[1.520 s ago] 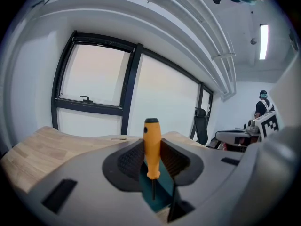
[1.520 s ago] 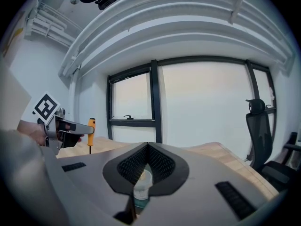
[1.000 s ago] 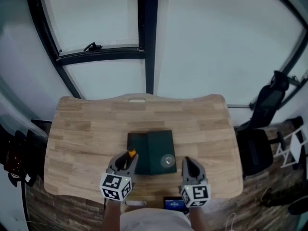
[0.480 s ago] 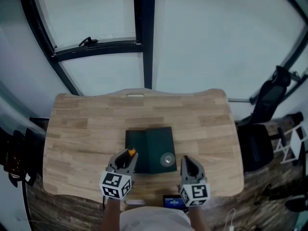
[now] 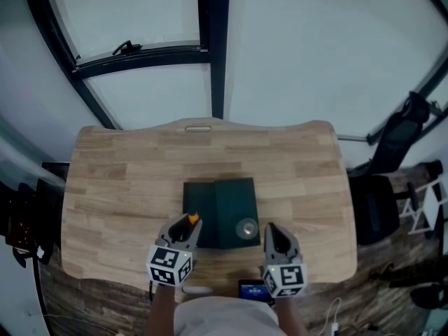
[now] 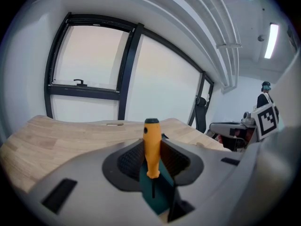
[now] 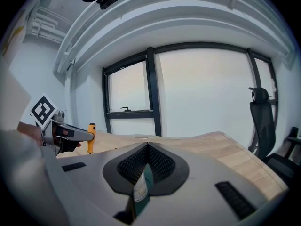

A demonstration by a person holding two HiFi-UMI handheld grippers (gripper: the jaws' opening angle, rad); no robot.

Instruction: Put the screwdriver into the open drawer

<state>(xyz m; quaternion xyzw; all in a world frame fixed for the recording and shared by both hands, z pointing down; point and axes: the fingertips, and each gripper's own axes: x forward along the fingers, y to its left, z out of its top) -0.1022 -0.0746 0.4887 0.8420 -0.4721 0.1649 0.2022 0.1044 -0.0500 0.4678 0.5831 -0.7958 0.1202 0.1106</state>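
Left gripper (image 6: 151, 149) is clamping the screwdriver (image 6: 151, 135) by the lower half of its orange handle, with the handle standing upright between the jaws and the thin dark shaft pointing down at 6 o'clock. Right gripper (image 7: 147, 149) is hovering with its jaws together and nothing between them. In the head view, the screwdriver is hanging over the 8 o'clock edge of a dark green box (image 5: 227, 201), presumably the drawer unit, which is sitting near the middle of the wooden counter (image 5: 126, 187). Whether the drawer is standing open cannot be told from this angle. A small round object (image 5: 246, 228) is resting at the box's 5 o'clock corner, just ahead of the right gripper.

Handling, as judged: the tool is looking light and rigid, with nothing fragile about it. The smooth plastic handle is likely inviting some pivoting under a two-pad grip, so the thick handle, taken near its middle, is serving as the sound hold. The slim shaft is offering too little surface and would probably slip.
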